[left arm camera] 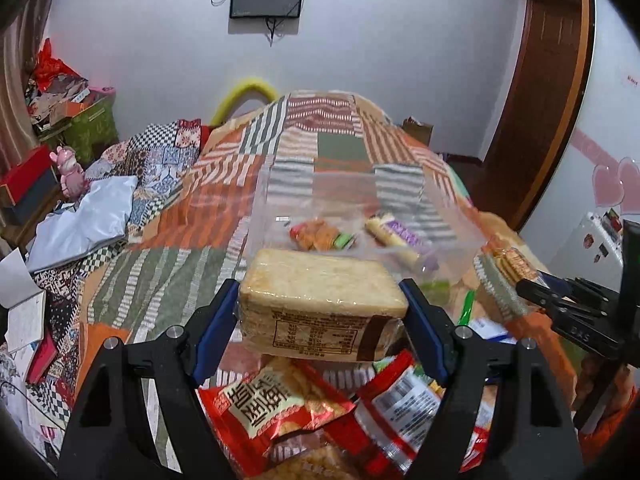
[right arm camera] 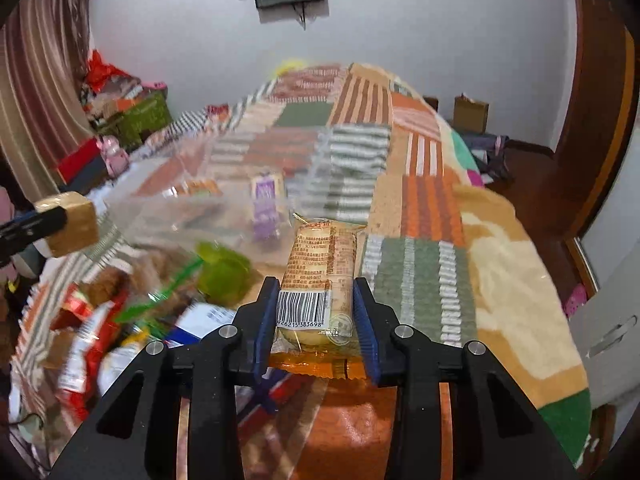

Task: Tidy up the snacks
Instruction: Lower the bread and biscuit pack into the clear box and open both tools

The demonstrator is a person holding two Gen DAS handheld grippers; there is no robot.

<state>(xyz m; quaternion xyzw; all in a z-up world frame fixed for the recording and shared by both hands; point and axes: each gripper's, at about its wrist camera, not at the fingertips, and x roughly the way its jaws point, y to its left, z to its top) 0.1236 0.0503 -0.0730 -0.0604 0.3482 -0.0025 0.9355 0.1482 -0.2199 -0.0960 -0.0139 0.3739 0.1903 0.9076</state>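
Note:
My left gripper point(left arm camera: 322, 308) is shut on a wrapped bread slab point(left arm camera: 320, 300) and holds it above a pile of snack packets point(left arm camera: 280, 404), just before a clear plastic box point(left arm camera: 352, 204). The box holds a few snacks point(left arm camera: 320, 236). My right gripper point(right arm camera: 316, 304) is shut on a wrapped roll of biscuits point(right arm camera: 320, 272) with a barcode, held above the bed. In the right wrist view the bread point(right arm camera: 72, 224) shows at far left, and the clear box point(right arm camera: 224, 200) lies ahead left. In the left wrist view the right gripper point(left arm camera: 532, 284) shows at right with the biscuits point(left arm camera: 508, 264).
A patchwork blanket point(left arm camera: 312, 144) covers the bed. Red and green snack packets point(right arm camera: 100, 312) lie heaped at the near left. Boxes and clutter point(left arm camera: 60, 120) stand along the left wall. A wooden door point(left arm camera: 548, 92) is at the right.

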